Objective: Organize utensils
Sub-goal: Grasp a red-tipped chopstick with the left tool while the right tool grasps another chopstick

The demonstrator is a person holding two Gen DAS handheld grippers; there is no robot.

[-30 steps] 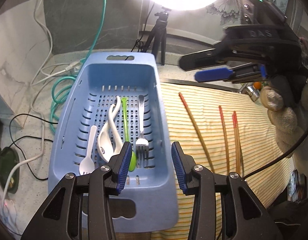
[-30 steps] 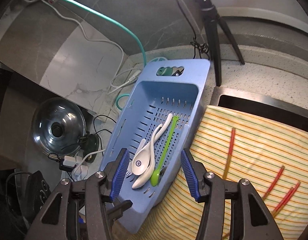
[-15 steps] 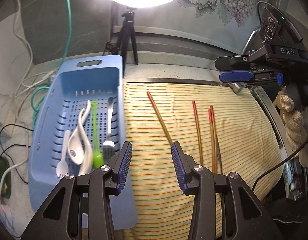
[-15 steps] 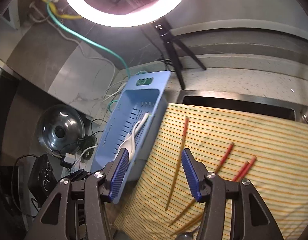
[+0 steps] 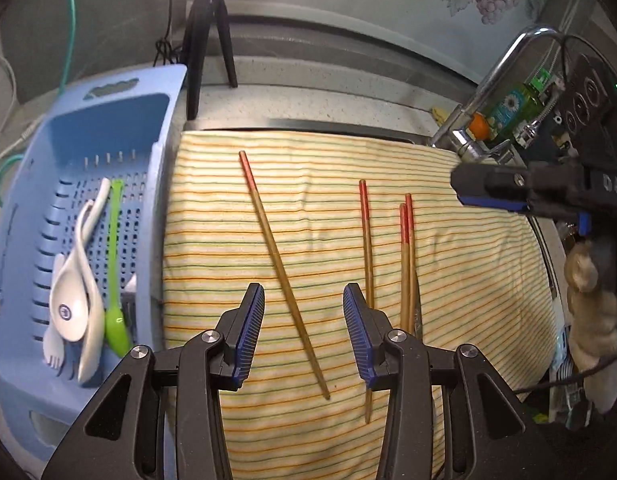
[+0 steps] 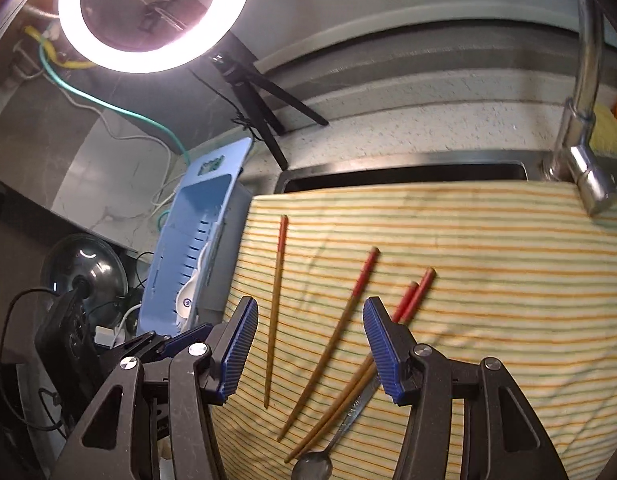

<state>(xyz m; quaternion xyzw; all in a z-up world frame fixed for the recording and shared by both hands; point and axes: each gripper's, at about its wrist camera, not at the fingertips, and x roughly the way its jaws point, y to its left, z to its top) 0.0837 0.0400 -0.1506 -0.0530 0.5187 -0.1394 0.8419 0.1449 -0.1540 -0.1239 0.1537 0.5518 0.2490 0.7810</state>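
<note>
Several red-tipped wooden chopsticks lie on a striped cloth (image 5: 468, 280): a single one (image 5: 276, 256), a second (image 5: 366, 248) and a close pair (image 5: 406, 248). My left gripper (image 5: 304, 320) hovers open over the single chopstick's lower half, holding nothing. My right gripper (image 6: 312, 336) is open above the second chopstick (image 6: 340, 328), with the single one (image 6: 274, 304) to its left and the pair (image 6: 412, 296) to its right. A metal spoon (image 6: 312, 468) lies beside the pair. The blue basket (image 5: 120, 120) at left holds white spoons (image 5: 74, 304), a green spoon (image 5: 116, 320) and a fork.
A chrome faucet (image 6: 584, 92) rises at the cloth's back right. A black tripod (image 5: 204, 40) stands behind the basket under a ring light (image 6: 152, 12). A pot lid (image 6: 84, 268) and cables lie left of the basket. A gloved hand (image 5: 588, 308) holds the right gripper (image 5: 492, 192).
Both grippers have swung from over the blue basket to the right, over the striped cloth and the chopsticks. The jaws have kept their spacing. The chopsticks have not moved.
</note>
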